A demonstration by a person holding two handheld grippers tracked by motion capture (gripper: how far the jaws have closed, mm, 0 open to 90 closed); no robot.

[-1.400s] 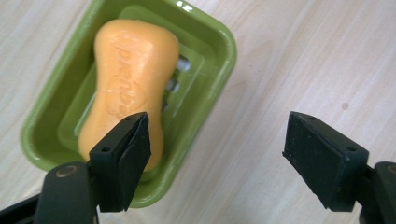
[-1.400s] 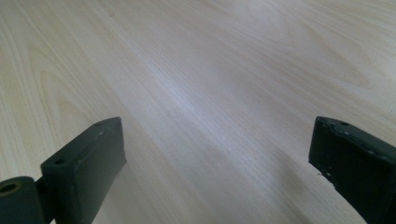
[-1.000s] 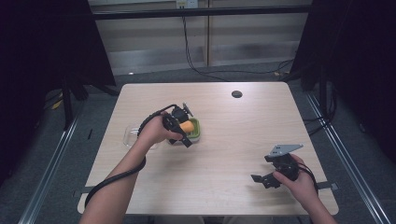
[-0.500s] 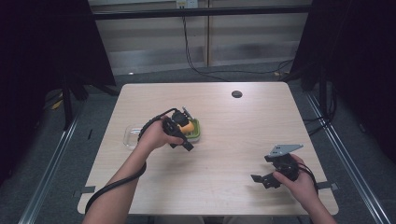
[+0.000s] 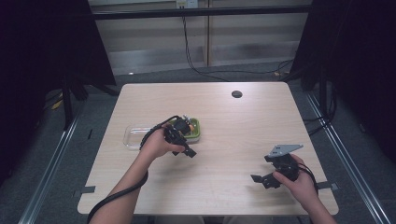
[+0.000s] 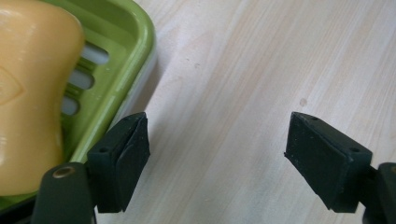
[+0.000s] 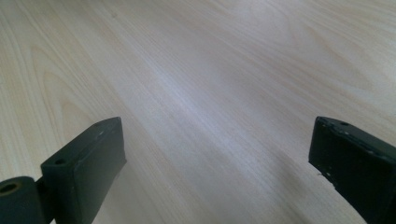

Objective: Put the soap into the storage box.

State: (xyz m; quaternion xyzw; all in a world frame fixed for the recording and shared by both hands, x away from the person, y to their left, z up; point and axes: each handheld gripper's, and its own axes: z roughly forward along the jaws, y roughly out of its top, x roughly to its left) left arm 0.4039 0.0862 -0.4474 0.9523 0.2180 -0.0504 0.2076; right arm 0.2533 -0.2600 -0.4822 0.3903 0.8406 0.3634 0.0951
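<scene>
A green soap dish [image 5: 195,129] holding a yellow-orange soap bar [image 5: 189,126] sits left of the table's middle. In the left gripper view the dish's rim [image 6: 140,51] and the soap [image 6: 32,88] lie at the left, just beside the left jaw. My left gripper [image 5: 186,148] is open over bare wood next to the dish, with nothing between its fingers. My right gripper [image 5: 261,179] is open near the front right of the table [image 5: 224,182], above bare wood [image 7: 210,107].
A clear plastic lid or tray [image 5: 135,136] lies left of the dish, partly behind the left hand. A dark round hole [image 5: 236,94] sits at the table's far side. Black cables trail from both grippers.
The left hand and gripper have drawn back toward the front, off the soap dish. The right gripper has stayed in place.
</scene>
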